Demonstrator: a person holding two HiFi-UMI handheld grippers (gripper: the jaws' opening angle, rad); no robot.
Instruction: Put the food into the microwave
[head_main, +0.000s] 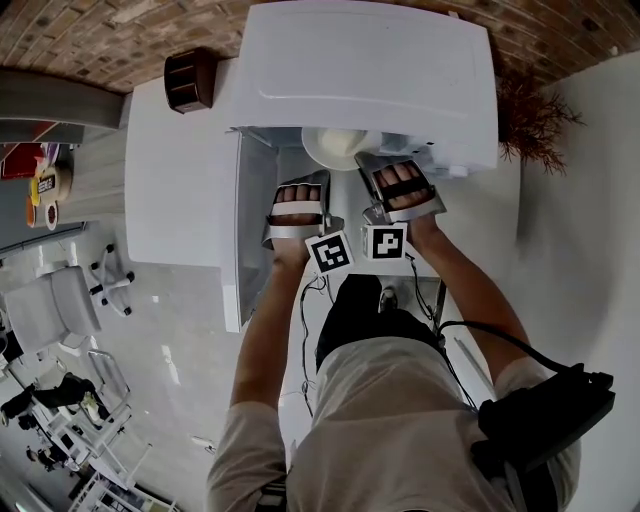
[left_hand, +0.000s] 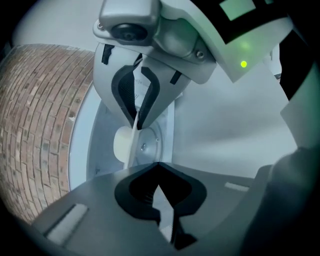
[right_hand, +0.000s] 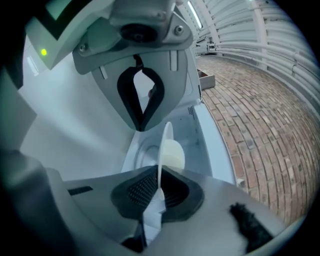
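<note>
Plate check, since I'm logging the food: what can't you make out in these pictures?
- Far half of the plate: head view, under the microwave roof.
- Microwave cavity: head view, same roof hides it.
- Food type: both gripper views show the plate edge-on, only a pale lump.

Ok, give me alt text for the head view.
From above, a person holds a white plate at the open mouth of a white microwave, the left gripper and right gripper each shut on its rim from either side. The door stands open to the left.
</note>
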